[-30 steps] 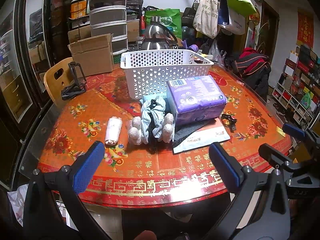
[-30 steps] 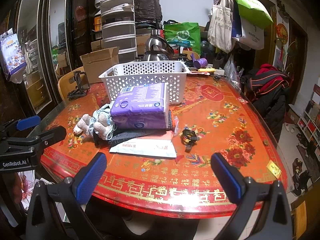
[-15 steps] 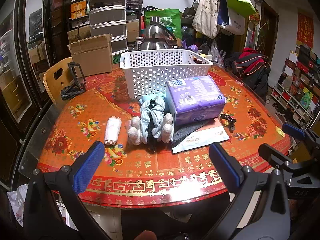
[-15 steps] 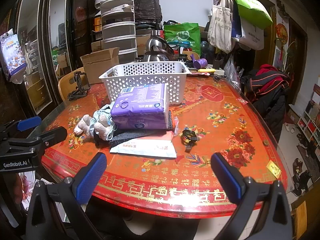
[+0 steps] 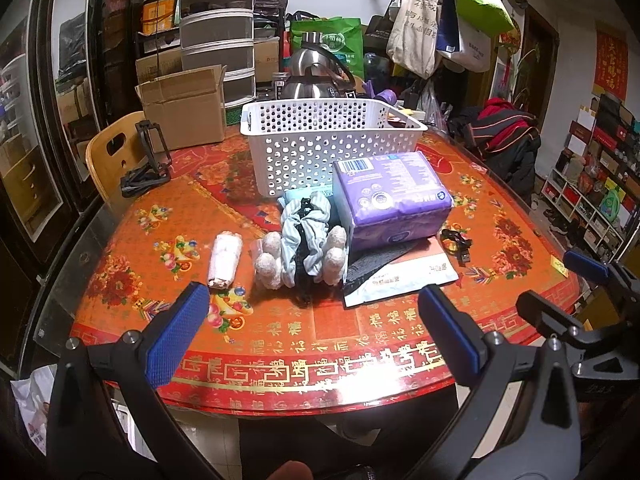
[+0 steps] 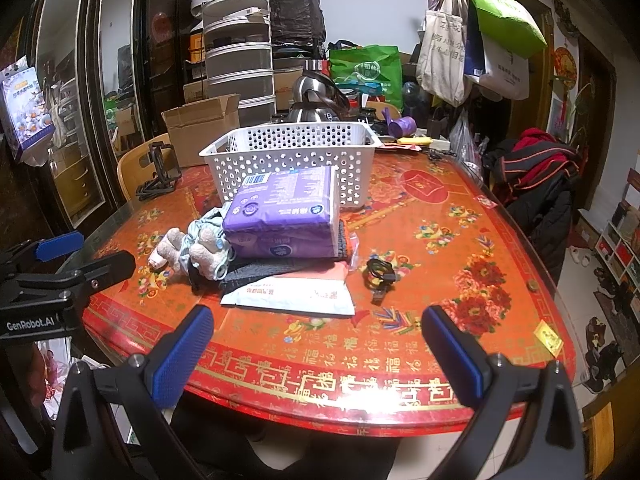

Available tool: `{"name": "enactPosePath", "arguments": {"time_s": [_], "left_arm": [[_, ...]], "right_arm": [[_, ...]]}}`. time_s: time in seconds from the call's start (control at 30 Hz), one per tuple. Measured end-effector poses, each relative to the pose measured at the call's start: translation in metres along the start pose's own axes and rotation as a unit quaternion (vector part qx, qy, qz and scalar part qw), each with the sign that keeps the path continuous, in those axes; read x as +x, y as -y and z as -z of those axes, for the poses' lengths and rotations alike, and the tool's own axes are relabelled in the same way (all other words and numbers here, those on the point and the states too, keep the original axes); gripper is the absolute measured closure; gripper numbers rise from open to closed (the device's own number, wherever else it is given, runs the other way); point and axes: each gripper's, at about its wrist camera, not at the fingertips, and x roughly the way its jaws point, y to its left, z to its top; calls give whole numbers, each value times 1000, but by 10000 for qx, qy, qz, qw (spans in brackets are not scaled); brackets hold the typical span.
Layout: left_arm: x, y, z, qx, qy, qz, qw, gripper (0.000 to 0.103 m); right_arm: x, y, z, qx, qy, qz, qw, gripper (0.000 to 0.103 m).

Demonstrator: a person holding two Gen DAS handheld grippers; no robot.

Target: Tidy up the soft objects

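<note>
A white perforated basket (image 5: pixel 332 148) stands at the middle back of the red table (image 5: pixel 280 344); it also shows in the right wrist view (image 6: pixel 292 160). In front of it lie a purple tissue pack (image 5: pixel 390 200) (image 6: pixel 284 216), a bundle of pale blue cloth and fuzzy beige socks (image 5: pixel 306 240) (image 6: pixel 200 248), a small white roll (image 5: pixel 226 254), a dark cloth (image 5: pixel 372 264) and a white flat packet (image 5: pixel 404 278) (image 6: pixel 292 294). My left gripper (image 5: pixel 312 332) is open and empty at the table's near edge. My right gripper (image 6: pixel 316 344) is open and empty, to the right.
A black coiled cable (image 6: pixel 378 274) lies right of the packet. A black stand (image 5: pixel 148 160) sits at the back left by a wooden chair (image 5: pixel 108 160). A cardboard box (image 5: pixel 184 108), a kettle (image 5: pixel 316 76) and hanging bags (image 5: pixel 440 28) crowd behind the table.
Both grippers have held nearly still; the view has shifted only slightly. Nothing on the table has moved.
</note>
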Motion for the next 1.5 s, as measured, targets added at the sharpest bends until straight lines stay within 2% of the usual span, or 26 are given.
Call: {"name": "enactPosePath", "arguments": {"time_s": [0.17, 0.23, 0.3, 0.33, 0.4, 0.43, 0.5, 0.6, 0.73, 0.87, 0.97, 1.0, 1.07, 1.23, 1.43, 1.5], "left_arm": [[3, -5, 0, -95, 13, 59, 9999, 0], [2, -10, 1, -176, 90, 199, 9996, 0], [0, -17, 0, -295, 322, 362, 9984, 0], [0, -22, 0, -338, 419, 381, 9978, 0], [4, -34, -1, -487, 470, 284, 9973, 0], [9, -44, -2, -583, 458, 299, 9968, 0], [24, -62, -3, -741, 399, 334, 9959, 0], [60, -85, -6, -765, 8, -46, 9971, 0], [109, -113, -2, -709, -728, -9, 9948, 0], [130, -137, 1, -903, -831, 25, 9924, 0], [141, -147, -3, -833, -798, -72, 9933, 0], [143, -149, -4, -800, -808, -84, 9935, 0], [152, -149, -5, -708, -912, -75, 9933, 0], [157, -143, -7, -539, -915, -94, 9943, 0], [174, -142, -1, -455, -1122, -114, 9926, 13], [176, -142, 1, -437, -1121, -78, 9927, 24]], "right_arm": [[-1, -1, -2, -11, 1, 15, 10000, 0], [-4, 0, -3, 2, 113, 2, 9999, 0], [-5, 11, -5, 120, 460, -198, 9987, 0], [0, 19, -6, 195, 616, -134, 9978, 0], [16, 32, -6, 211, 645, 224, 9974, 0], [33, 41, -6, 167, 484, 405, 9979, 0], [61, 54, -7, 196, 166, 395, 9989, 0], [99, 68, -5, 361, -276, 315, 9985, 0], [135, 73, 0, 412, -654, 221, 9968, 16], [156, 83, -4, 435, -852, 187, 9952, 22], [167, 88, -7, 469, -916, 171, 9945, 29], [170, 89, -8, 464, -949, 172, 9943, 31], [176, 88, -8, 467, -1037, 149, 9934, 41], [179, 83, -9, 398, -1062, 145, 9934, 48], [183, 73, -12, 180, -1075, 157, 9939, 57], [183, 72, -11, 130, -1070, 177, 9940, 59]]}}
